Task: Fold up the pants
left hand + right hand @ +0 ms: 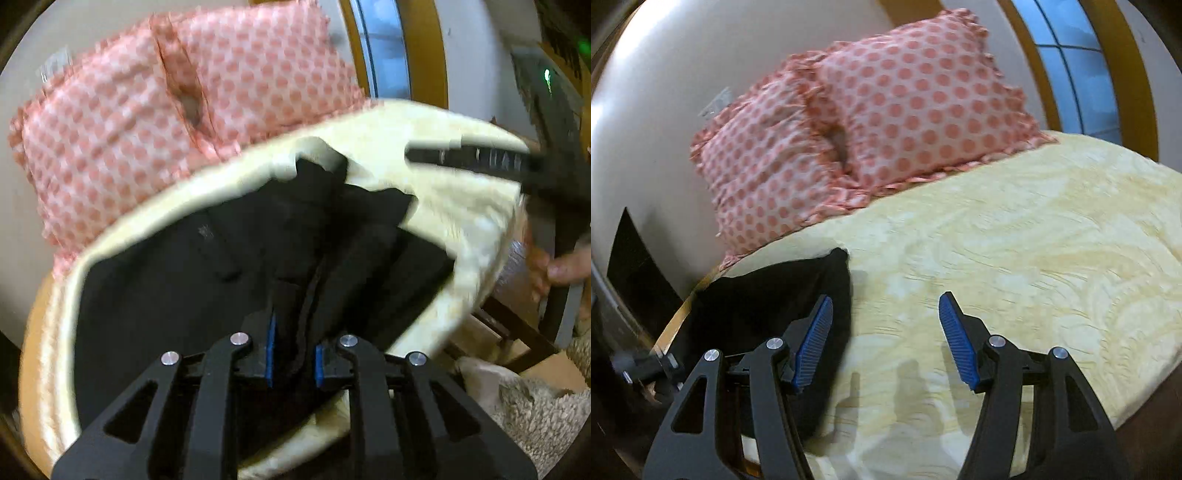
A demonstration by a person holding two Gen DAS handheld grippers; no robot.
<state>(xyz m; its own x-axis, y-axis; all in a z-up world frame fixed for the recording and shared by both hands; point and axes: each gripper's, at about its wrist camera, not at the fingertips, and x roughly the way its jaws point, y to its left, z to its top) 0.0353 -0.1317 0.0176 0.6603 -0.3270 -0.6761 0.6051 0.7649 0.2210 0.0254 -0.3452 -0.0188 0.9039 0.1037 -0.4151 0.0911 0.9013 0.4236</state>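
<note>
Two claws: one per wrist view, both with black linkages and blue ribbed pads.
Left claw (291,354): jaws drawn narrow at 6 o'clock of its view, pinching a dark ridge of the black pants (192,280) between the blue pads (270,347).
Right claw (884,336): jaws spread wide at 6 o'clock of its view, gripping nothing; its left pad (812,343) overlaps the edge of the black cloth, its right pad lies over bare bedspread.
Pants, left view: a broad black mass filling the centre, bunched and creased, with a seam running from the claw toward 12 o'clock; the picture is blurred, so the legs cannot be told apart.
Pants, right view: a dark heap (768,295) at 8 o'clock, lying on the bed near its left edge.
Bedspread (1015,240): pale yellow with a swirled pattern, covering the bed; in the left view it rims the pants from 9 o'clock round to 3 o'clock.
Other gripper in left view: a black blurred bar (476,158) at 2 o'clock, with a hand (561,266) at 3 o'clock.
Pillows (886,122): two, white with pink dots and frilled edges, at 11 o'clock beyond the bedspread, leaning on the pale wall (653,122).
Window (1075,74): blue panes in a wooden frame at 1 o'clock, farthest back.
</note>
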